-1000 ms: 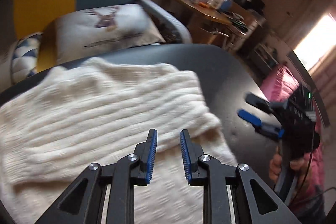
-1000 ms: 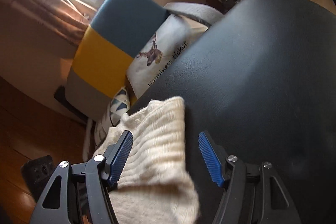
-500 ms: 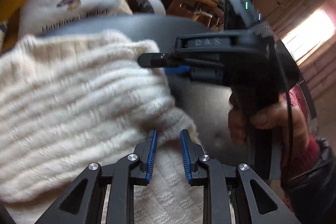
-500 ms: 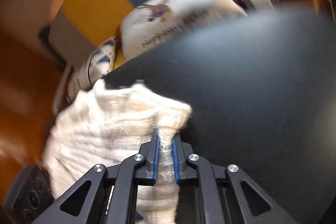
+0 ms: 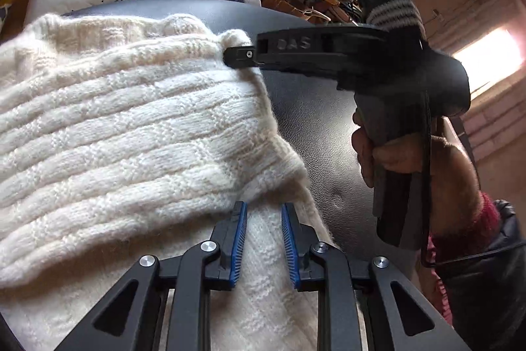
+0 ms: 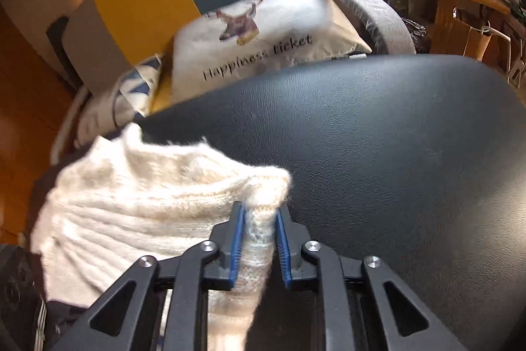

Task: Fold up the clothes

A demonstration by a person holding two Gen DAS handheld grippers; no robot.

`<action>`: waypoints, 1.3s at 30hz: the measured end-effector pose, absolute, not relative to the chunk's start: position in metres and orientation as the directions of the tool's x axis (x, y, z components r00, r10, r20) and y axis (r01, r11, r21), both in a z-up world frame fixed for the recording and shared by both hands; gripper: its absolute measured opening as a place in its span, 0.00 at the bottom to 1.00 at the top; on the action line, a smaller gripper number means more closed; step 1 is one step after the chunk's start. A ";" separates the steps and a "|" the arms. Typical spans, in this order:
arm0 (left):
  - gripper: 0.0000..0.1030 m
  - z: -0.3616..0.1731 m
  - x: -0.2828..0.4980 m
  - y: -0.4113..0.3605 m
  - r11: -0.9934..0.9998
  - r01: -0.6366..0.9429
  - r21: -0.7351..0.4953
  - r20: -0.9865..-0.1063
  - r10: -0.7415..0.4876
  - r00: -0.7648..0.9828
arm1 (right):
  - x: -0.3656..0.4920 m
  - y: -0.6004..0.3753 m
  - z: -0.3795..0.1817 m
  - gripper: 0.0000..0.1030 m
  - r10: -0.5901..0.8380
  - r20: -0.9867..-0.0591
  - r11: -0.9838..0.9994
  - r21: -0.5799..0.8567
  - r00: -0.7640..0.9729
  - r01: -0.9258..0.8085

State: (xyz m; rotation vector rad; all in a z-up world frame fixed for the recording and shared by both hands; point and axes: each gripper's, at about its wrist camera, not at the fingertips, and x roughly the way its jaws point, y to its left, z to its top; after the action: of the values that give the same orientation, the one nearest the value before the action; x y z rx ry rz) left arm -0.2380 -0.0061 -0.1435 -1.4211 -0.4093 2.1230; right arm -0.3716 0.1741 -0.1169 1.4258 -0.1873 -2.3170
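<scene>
Since a second ago: right gripper (image 6: 258, 236) has swung in from wide-open over the table edge and now pinches a corner of the cream chunky-knit sweater (image 5: 131, 127); wool bulges between its blue pads, though the jaws are easing apart slightly. Left gripper (image 5: 263, 239) has dropped closer to the cloth.

Left gripper state: narrow gap, pads straddling a flat layer of knit. Whether they press it is hard to tell from this angle; likely a light hold on a fold.

Sweater lies on the black leather-textured round table (image 6: 394, 137), bunched toward its near-left edge, top layer already doubled over a lower one. Right hand (image 5: 388, 160) visible gripping its tool handle, in left wrist view.

Handling, as judged: thick, soft, limp knit; no stiffness, so it sags and drags between grips. Fuzzy surface should hold well in ribbed pads, but loose stitches may stretch. Best taken at corners or hem edges, through both layers, both sides lifted together.
</scene>
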 end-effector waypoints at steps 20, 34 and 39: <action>0.30 -0.156 -0.200 -0.213 -0.871 0.136 -0.472 -0.798 0.357 -0.486 | -0.280 0.125 -0.147 0.15 -0.292 -0.904 -0.864 0.109 -0.313 0.492; 0.39 -0.122 -0.108 -0.268 -0.797 0.240 -0.555 -0.741 0.342 -0.578 | -0.228 0.061 -0.105 0.20 -0.432 -0.825 -0.839 0.219 -0.364 0.499; 0.39 -0.121 -0.076 -0.324 -0.777 0.325 -0.539 -0.750 0.267 -0.605 | -0.219 0.001 -0.105 0.20 -0.508 -0.807 -0.782 0.285 -0.301 0.555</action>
State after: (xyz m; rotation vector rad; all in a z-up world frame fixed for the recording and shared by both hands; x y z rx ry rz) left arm -0.0760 -0.3239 -0.1206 -1.4115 -1.0585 2.6412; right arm -0.2193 0.0007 -0.1049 1.2839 0.0625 -2.1089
